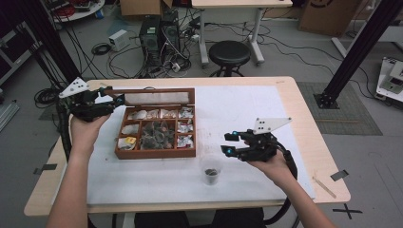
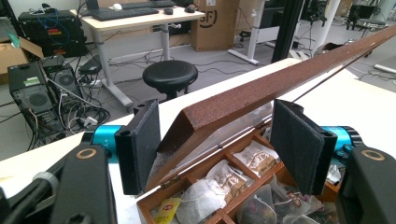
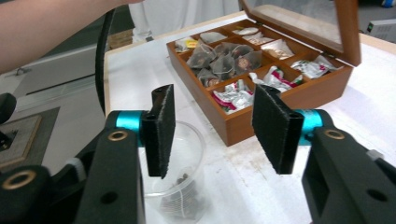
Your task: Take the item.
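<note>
The left gripper (image 2: 215, 149) holds the raised lid (image 2: 280, 79) of the wooden tea box (image 1: 155, 153) between its jaws, at the lid's corner. The right gripper (image 3: 212, 128) hangs with jaws wide and empty just above a clear cup (image 1: 211, 172) — a dark tea bag (image 3: 180, 198) lies inside it, near the box on the tabletop (image 1: 247, 109).

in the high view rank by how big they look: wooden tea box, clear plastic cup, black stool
1. wooden tea box
2. black stool, though it stands farther from the camera, so it looks smaller than it is
3. clear plastic cup
</note>
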Demonstrator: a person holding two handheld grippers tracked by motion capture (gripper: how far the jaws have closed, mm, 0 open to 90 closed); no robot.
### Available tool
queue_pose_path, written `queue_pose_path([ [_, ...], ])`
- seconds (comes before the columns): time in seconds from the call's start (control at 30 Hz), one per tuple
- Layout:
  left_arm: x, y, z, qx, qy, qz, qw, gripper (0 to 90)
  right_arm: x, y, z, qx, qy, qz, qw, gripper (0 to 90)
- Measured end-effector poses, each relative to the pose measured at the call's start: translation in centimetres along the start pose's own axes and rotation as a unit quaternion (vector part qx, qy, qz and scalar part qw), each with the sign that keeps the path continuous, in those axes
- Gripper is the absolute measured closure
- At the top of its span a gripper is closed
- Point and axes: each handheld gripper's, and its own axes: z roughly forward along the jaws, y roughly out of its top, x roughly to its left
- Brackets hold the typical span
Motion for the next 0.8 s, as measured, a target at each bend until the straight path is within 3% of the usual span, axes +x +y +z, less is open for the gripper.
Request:
queue_pose_path([
  [0.43,0.1,-0.1,0.0,-0.003,-0.002,-0.001,1.0,34.0,-1.9,-0.2,-1.6,-0.016,-0.043,0.027,0.9986,40.6],
  [0.8,0.1,-0.1,0.0,-0.003,-0.002,-0.001,1.0,34.0,-2.2,-0.2,-2.2,-0.02,-0.052,0.023,0.9982,39.6],
])
